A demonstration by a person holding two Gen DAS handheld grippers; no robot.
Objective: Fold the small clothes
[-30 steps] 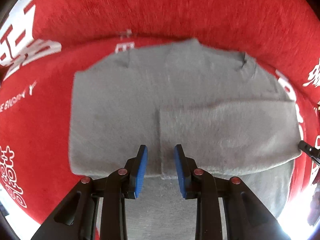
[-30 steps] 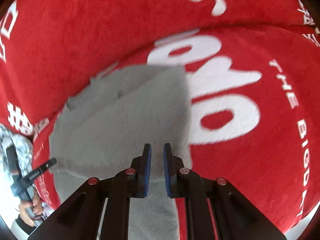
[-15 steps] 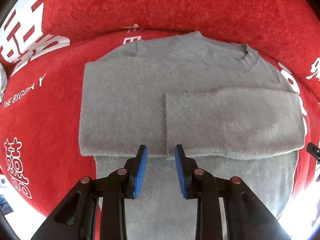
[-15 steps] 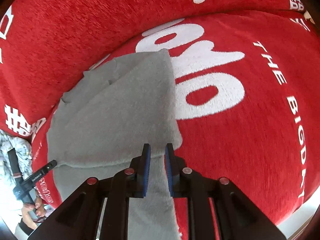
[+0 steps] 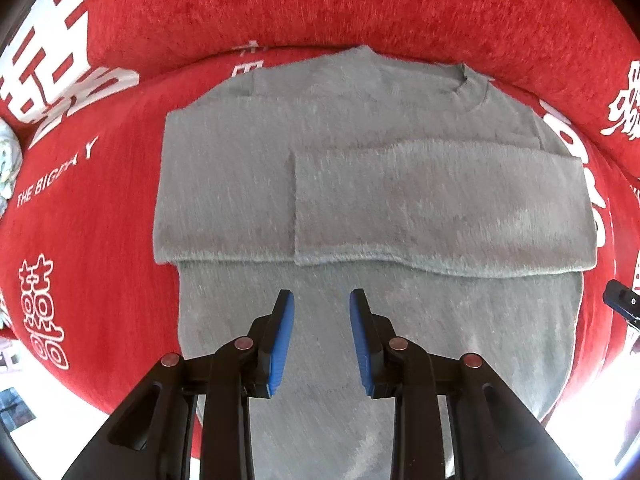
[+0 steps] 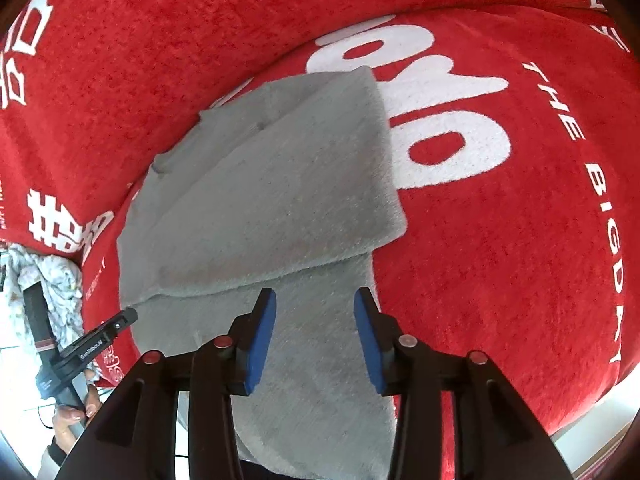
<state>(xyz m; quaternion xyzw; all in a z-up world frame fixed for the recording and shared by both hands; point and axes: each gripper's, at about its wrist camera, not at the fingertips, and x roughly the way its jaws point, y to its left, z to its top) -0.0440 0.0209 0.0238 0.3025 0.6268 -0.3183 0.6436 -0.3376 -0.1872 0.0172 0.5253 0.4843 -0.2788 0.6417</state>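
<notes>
Above the lower body of the grey sweater, the left gripper hangs with its jaws apart and nothing between the blue pads; they have just been opening a little more. Over on the right edge, the right gripper has just been opening too, much wider than a second ago, and it holds nothing now — the cloth lies flat under it, not pinched. Compared with a second ago both cameras see more of the garment, so the hands look to be drawing back from a finished fold. That reads as the sleeves being done: both lie crossed over the chest, one cuff edge ending mid-body. The sweater sits spread on the red blanket with white lettering, neckline at the far side, hem toward the grippers. It looks fuzzy, soft and thick. The bottom half is still unfolded, so a hem-to-collar fold is probably next.
</notes>
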